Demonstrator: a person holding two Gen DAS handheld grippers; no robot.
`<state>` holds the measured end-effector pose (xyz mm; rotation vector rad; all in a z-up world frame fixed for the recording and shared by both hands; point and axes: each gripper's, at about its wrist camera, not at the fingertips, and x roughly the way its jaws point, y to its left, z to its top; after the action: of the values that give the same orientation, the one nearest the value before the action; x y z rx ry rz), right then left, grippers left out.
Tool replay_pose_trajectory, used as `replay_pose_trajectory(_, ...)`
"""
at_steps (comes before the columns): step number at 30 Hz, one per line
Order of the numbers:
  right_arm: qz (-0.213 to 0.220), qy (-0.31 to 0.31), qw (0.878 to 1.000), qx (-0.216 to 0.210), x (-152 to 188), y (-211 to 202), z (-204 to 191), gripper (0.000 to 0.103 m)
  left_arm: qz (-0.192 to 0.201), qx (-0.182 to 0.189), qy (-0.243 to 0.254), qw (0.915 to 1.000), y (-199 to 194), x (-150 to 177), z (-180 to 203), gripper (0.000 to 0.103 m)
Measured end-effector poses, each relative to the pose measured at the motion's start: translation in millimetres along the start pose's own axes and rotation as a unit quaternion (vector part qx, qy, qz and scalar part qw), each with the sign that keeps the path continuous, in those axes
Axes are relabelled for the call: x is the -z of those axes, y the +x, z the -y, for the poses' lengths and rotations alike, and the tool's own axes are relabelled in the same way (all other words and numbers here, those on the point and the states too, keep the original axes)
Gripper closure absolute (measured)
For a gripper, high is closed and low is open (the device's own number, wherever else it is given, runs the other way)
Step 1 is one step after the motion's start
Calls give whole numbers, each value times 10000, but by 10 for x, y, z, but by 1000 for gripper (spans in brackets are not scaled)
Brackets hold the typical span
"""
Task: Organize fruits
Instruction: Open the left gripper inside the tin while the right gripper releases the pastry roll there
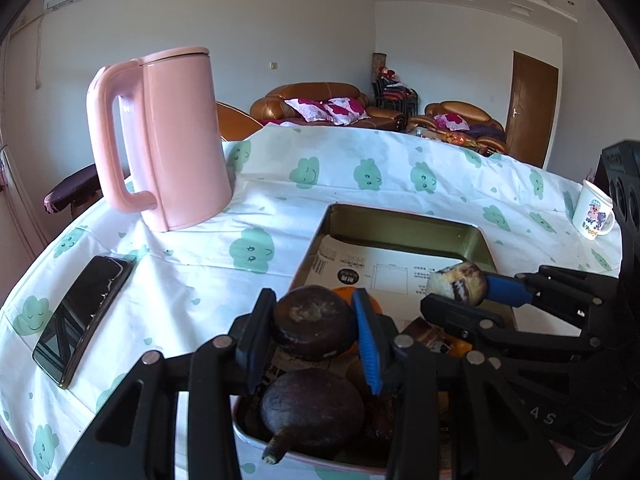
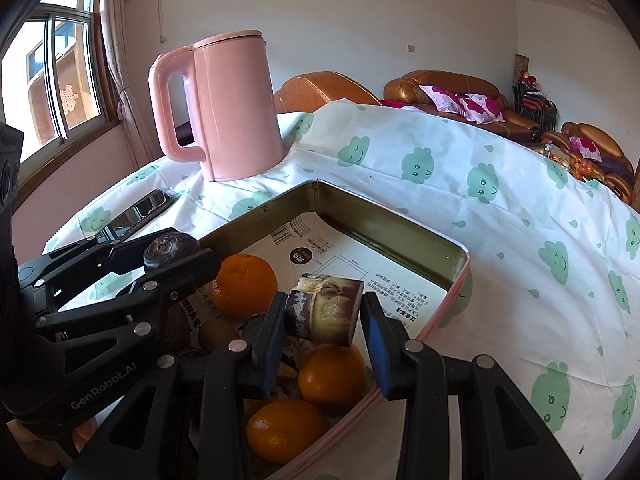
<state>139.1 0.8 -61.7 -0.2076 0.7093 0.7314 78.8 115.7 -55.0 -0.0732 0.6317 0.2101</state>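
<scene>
Both tongs carry fruit above the tin [image 2: 456,276]. The left gripper [image 1: 316,330] pinches a dark water chestnut [image 1: 314,326]; the right gripper [image 2: 322,320] pinches a sugarcane stub [image 2: 324,308], each held over the tin's near end. Below them the tin already holds three oranges [image 2: 244,286], a second chestnut [image 1: 312,410] with its stem toward the camera, and some brown pieces too shadowed to name. The far half, lined with a printed sheet [image 2: 360,264], lies bare. No fruit shows loose on the cloud-print cloth [image 2: 500,220], so the gathering looks mostly done, with these two pieces still to be set down. Beyond stand a pink kettle [image 1: 168,140], a phone [image 1: 82,318] and a mug [image 1: 592,212].
</scene>
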Motion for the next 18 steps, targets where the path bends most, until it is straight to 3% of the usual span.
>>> replay_pose_trajectory(8,46,32,10000,14,6,-22,-3,63,35,-51,32,10000,-20,5,-8,56)
replay_pose_trajectory(11,95,70,9999,7,-4,-55,12,55,75,-55,-4,10000,-61,-8,-40,53)
replay_pose_trajectory(18,339,224,9991,113,12,-308,65,44,294,0,-204,9994,-238,-11,-137,17)
